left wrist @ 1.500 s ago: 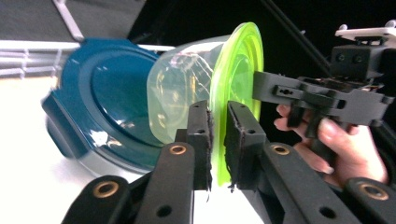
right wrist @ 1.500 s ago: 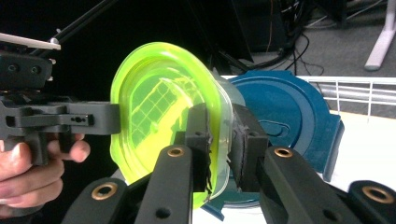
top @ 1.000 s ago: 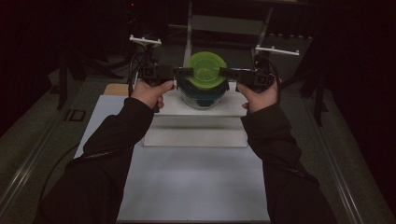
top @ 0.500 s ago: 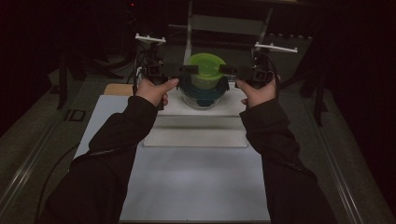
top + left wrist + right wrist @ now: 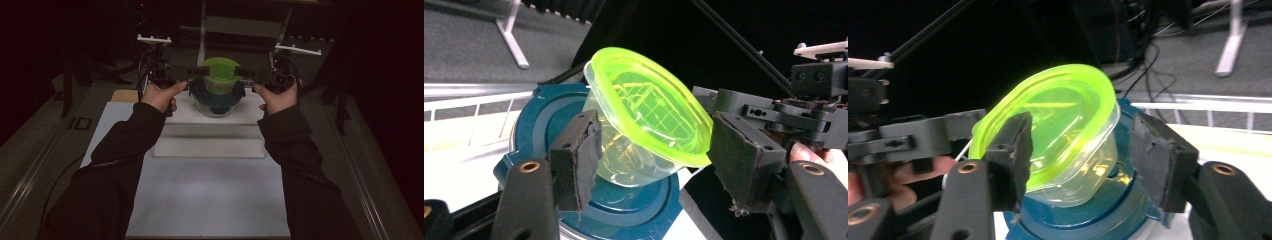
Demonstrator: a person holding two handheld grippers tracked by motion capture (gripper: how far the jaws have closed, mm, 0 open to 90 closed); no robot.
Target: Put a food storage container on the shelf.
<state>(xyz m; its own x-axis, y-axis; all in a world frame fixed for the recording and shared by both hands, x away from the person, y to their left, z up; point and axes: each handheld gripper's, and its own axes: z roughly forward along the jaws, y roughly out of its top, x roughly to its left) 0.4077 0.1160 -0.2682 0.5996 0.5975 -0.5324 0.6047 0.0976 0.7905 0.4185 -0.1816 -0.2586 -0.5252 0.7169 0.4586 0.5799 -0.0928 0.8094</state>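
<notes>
Two grippers flank one small clear container with a green lid [image 5: 220, 75], which sits on top of a dark blue lidded bowl [image 5: 216, 97] on the raised white platform [image 5: 210, 130]. On the left, the left gripper [image 5: 192, 74] has just been opening its jaws; the container lies between the pads [image 5: 576, 162], which stand spread and clear of it. On the right, the right gripper [image 5: 246, 74] does the same, jaws just opened, pads [image 5: 1013, 155] either side of the tub, not pressing.
</notes>
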